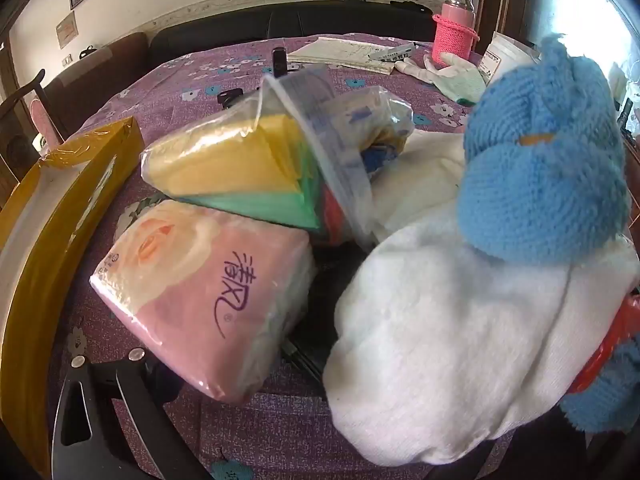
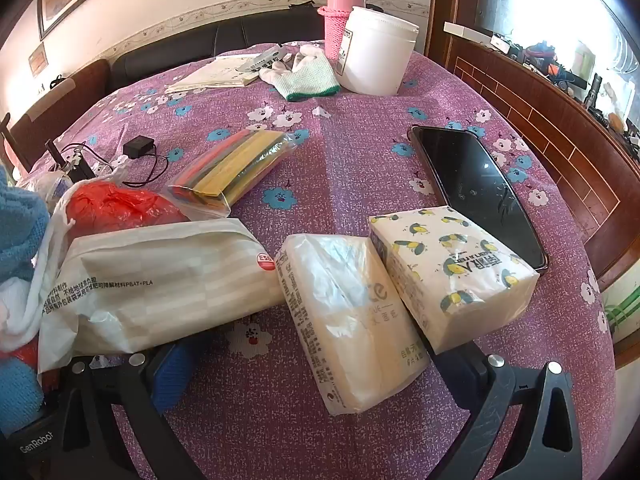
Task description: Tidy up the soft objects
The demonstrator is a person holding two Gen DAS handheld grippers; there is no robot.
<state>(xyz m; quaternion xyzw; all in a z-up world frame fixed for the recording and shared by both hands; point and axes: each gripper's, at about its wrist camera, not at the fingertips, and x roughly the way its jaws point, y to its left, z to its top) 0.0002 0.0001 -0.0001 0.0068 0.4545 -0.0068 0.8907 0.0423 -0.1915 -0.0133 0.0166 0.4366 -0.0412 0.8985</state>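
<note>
Fingers of the right gripper point(image 2: 320, 392) stand spread fully apart and grip nothing; a clear-wrapped tissue pack point(image 2: 352, 328) lies between them on the purple floral tablecloth point(image 2: 360, 168), touching a fruit-printed tissue pack point(image 2: 452, 272) on its right and a white bag point(image 2: 160, 280) on its left. Left gripper point(image 1: 304, 392) fingers are likewise wide open and empty; only the left finger point(image 1: 96, 420) shows clearly. Ahead of it lie a pink tissue pack point(image 1: 200, 296), a bag of coloured cloths point(image 1: 240, 168) and a white soft item point(image 1: 440, 340) under a blue knitted piece point(image 1: 540, 160).
</note>
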